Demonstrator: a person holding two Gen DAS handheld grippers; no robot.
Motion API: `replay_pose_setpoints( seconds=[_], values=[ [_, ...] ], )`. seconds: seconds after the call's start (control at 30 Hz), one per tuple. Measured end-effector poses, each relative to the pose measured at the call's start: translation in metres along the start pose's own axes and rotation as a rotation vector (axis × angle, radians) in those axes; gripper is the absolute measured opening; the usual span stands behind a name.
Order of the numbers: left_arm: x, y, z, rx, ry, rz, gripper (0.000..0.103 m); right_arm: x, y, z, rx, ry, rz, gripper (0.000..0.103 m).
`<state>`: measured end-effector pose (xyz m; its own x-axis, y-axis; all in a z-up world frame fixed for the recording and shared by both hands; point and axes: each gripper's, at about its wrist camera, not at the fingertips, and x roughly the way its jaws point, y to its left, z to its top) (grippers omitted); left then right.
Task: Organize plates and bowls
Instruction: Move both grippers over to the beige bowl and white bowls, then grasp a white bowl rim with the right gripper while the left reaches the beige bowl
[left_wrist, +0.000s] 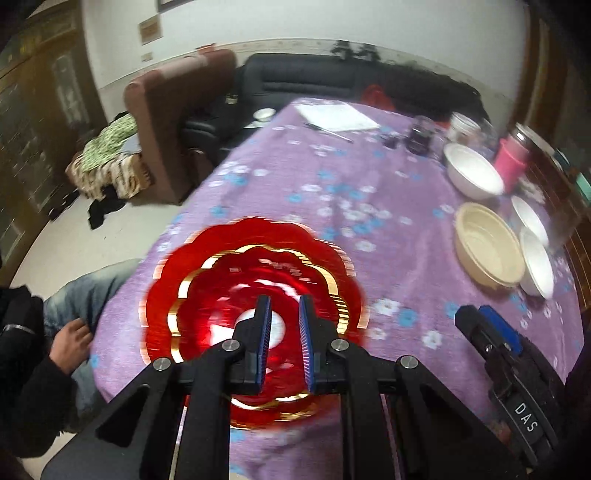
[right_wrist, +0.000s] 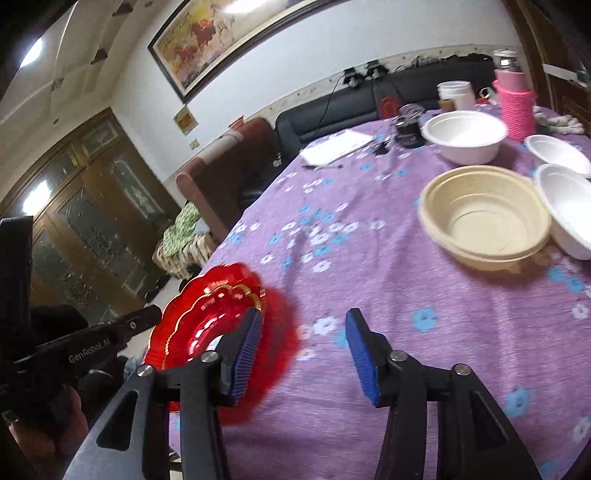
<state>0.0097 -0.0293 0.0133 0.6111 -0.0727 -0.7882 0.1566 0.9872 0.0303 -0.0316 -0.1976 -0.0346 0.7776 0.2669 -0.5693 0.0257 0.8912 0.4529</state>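
While the red scalloped plate (left_wrist: 255, 295) lies round and face-up just under the nearly closed, empty left gripper (left_wrist: 284, 306), the right gripper (right_wrist: 301, 328) gapes beside it, holding nothing.

Left wrist view: the left gripper (left_wrist: 284, 314), its blue-padded jaws nearly together, holds the near rim of a red scalloped plate (left_wrist: 255, 273) with gold trim, blurred, above the near edge of a table under a purple flowered cloth (left_wrist: 332, 192). At right stand a beige bowl (left_wrist: 487, 243), a large white bowl (left_wrist: 472, 173) and two smaller white bowls (left_wrist: 537, 264), with a pink cup (left_wrist: 511, 158) behind and the right gripper (left_wrist: 491, 332) at the lower right. A person's hand (left_wrist: 72, 341) rests on a jeans-clad leg at lower left.
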Motion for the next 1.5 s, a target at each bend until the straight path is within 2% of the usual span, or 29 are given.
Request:
replay_pose_setpoints(
  seconds=[0.17, 0.27, 0.4, 0.63, 0.8, 0.93, 1.03, 1.13, 1.3, 1.5],
  values=[
    [0.002, -0.047, -0.002, 0.064, 0.019, -0.068, 0.013, -0.025, -0.034, 0.004, 0.004, -0.067, -0.039, 0.054],
    [0.006, -0.076, -0.004, 0.103, 0.037, -0.101, 0.013, -0.041, -0.065, 0.006, 0.044, -0.086, -0.050, 0.054],
    [0.012, -0.112, -0.003, 0.148, 0.069, -0.146, 0.013, -0.068, -0.114, 0.008, 0.111, -0.131, -0.116, 0.054],
    [0.017, -0.151, 0.012, 0.142, 0.086, -0.215, 0.013, -0.122, -0.192, 0.023, 0.183, -0.230, -0.251, 0.057],
    [0.022, -0.171, 0.026, 0.128, 0.100, -0.244, 0.013, -0.139, -0.228, 0.044, 0.205, -0.263, -0.301, 0.060],
    [0.030, -0.177, 0.033, 0.117, 0.109, -0.237, 0.013, -0.138, -0.253, 0.062, 0.263, -0.258, -0.273, 0.060],
    [0.044, -0.180, 0.037, 0.089, 0.148, -0.235, 0.013, -0.136, -0.259, 0.071, 0.279, -0.253, -0.206, 0.060],
    [0.048, -0.192, 0.035, 0.111, 0.160, -0.241, 0.013, -0.131, -0.260, 0.074, 0.261, -0.263, -0.236, 0.061],
    [0.051, -0.217, 0.033, 0.154, 0.172, -0.262, 0.013, -0.116, -0.289, 0.089, 0.295, -0.224, -0.237, 0.061],
    [0.048, -0.250, 0.032, 0.184, 0.188, -0.328, 0.012, -0.091, -0.323, 0.099, 0.366, -0.137, -0.142, 0.061]
  ],
)
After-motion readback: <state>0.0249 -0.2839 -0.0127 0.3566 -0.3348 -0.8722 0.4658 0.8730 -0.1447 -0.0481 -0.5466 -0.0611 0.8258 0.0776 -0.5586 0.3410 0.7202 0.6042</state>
